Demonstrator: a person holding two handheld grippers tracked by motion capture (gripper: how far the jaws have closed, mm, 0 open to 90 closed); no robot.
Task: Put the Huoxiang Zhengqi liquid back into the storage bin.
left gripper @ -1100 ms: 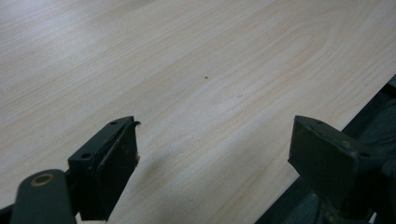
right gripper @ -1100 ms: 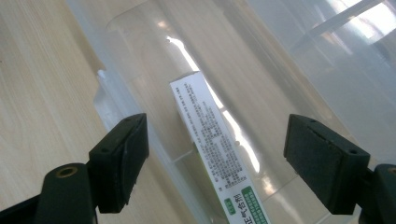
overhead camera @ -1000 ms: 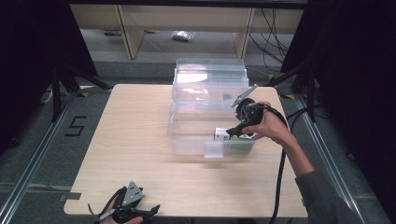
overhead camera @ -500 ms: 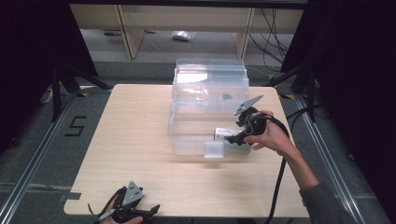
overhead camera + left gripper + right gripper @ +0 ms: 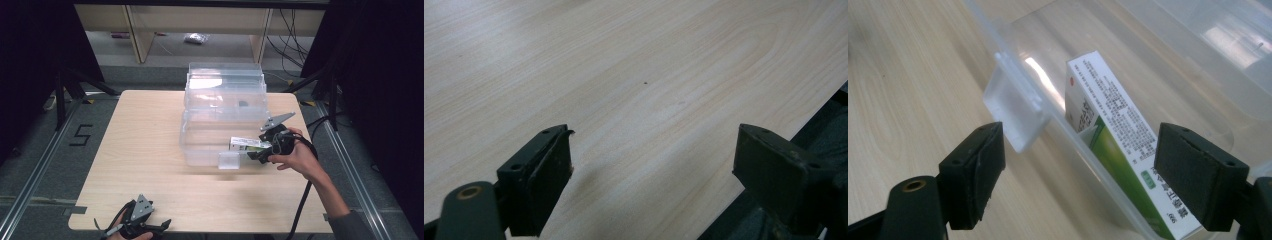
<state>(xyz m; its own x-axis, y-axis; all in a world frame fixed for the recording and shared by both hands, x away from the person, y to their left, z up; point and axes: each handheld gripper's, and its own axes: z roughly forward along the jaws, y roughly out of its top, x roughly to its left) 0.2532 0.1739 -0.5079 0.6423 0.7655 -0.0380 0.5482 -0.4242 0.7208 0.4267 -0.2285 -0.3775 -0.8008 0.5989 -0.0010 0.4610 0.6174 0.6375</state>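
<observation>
A clear plastic bin (image 5: pixel 200 145) with its lid swung open behind it stands mid-table. A white and green carton (image 5: pixel 248 144) lies inside, against the front wall near the right corner. My right gripper (image 5: pixel 260 146) is at that corner, open, with its jaws spread wide. In the right gripper view the carton (image 5: pixel 1113 135) and the bin's front latch tab (image 5: pixel 1015 115) sit ahead of the right gripper (image 5: pixel 1083 165), and neither jaw touches them. My left gripper (image 5: pixel 160 226) rests at the table's near edge. It is open in the left gripper view (image 5: pixel 654 160), with bare wood between its jaws.
The wooden table (image 5: pixel 140 150) has free room left of the bin and in front of it. The open lid (image 5: pixel 225 85) takes up the far middle. A black cable (image 5: pixel 302 210) trails from the right gripper over the near right edge. Shelving stands beyond the table.
My right gripper has drawn back and down from above the bin's right side to its front right corner. The carton has stayed in the bin. The left gripper has barely moved.
</observation>
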